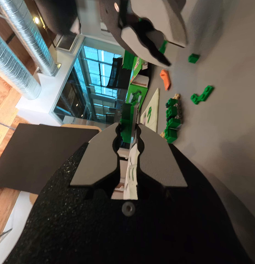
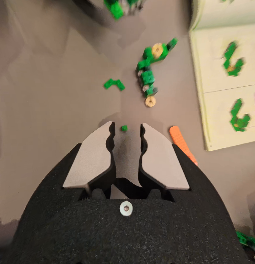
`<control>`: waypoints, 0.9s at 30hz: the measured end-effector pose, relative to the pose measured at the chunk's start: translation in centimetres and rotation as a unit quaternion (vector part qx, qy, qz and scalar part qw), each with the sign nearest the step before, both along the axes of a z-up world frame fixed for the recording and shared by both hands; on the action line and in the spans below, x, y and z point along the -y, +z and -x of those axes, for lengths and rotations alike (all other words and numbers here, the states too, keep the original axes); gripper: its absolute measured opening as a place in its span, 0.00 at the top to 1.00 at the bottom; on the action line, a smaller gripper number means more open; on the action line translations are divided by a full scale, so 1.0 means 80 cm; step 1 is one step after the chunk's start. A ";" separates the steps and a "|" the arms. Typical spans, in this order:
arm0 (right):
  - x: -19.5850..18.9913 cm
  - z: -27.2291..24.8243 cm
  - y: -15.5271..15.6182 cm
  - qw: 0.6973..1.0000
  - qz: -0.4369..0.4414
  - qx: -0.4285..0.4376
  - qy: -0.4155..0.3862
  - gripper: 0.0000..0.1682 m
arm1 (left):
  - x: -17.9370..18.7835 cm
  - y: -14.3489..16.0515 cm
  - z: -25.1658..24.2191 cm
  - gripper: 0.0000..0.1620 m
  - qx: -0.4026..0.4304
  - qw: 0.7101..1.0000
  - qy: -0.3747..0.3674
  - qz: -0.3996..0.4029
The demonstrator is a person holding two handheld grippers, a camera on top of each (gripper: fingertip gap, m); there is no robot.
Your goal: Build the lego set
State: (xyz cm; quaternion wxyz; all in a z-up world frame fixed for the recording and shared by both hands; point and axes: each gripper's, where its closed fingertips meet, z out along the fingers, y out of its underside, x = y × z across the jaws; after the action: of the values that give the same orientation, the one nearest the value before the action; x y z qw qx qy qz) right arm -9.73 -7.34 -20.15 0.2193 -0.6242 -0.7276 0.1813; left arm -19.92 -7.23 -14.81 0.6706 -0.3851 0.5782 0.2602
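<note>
My left gripper (image 1: 128, 125) is turned on its side and shut on a green and grey lego sub-assembly (image 1: 126, 121), which also shows blurred at the top of the right wrist view (image 2: 116, 10). My right gripper (image 2: 127, 124) is open and empty, just above the grey table. A small green brick (image 2: 124, 128) lies on the table between its fingertips and also shows in the left wrist view (image 1: 193, 57). A long green build with tan round pieces (image 2: 149, 71) lies farther ahead. A bent green plate (image 2: 114, 84) lies to its left.
An orange brick separator (image 2: 181, 142) lies right of my right gripper. The open instruction booklet (image 2: 224, 88) covers the table's right side. Green set boxes (image 1: 136, 92) stand behind the booklet. The right gripper (image 1: 176, 55) crosses the top of the left wrist view.
</note>
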 end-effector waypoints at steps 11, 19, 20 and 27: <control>0.029 0.119 0.065 0.941 0.026 -0.300 -0.151 0.76 | -0.003 0.012 0.002 0.88 -0.015 0.997 0.065 -0.047; 0.027 0.122 0.065 0.934 0.023 -0.315 -0.165 0.88 | 0.002 0.012 -0.005 0.87 -0.025 0.997 0.053 -0.059; 0.028 0.122 0.066 0.935 0.024 -0.315 -0.164 0.88 | 0.002 0.012 -0.006 0.87 -0.022 0.997 0.049 -0.058; 0.030 0.121 0.063 0.937 0.032 -0.314 -0.150 0.88 | 0.007 0.017 -0.011 0.76 -0.012 0.997 0.028 -0.073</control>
State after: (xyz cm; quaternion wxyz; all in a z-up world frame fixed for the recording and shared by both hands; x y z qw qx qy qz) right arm -19.38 -9.77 -15.11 0.4411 -0.6438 -0.5136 0.3565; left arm -19.02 -7.78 -13.44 0.6823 -0.3484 0.5546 0.3250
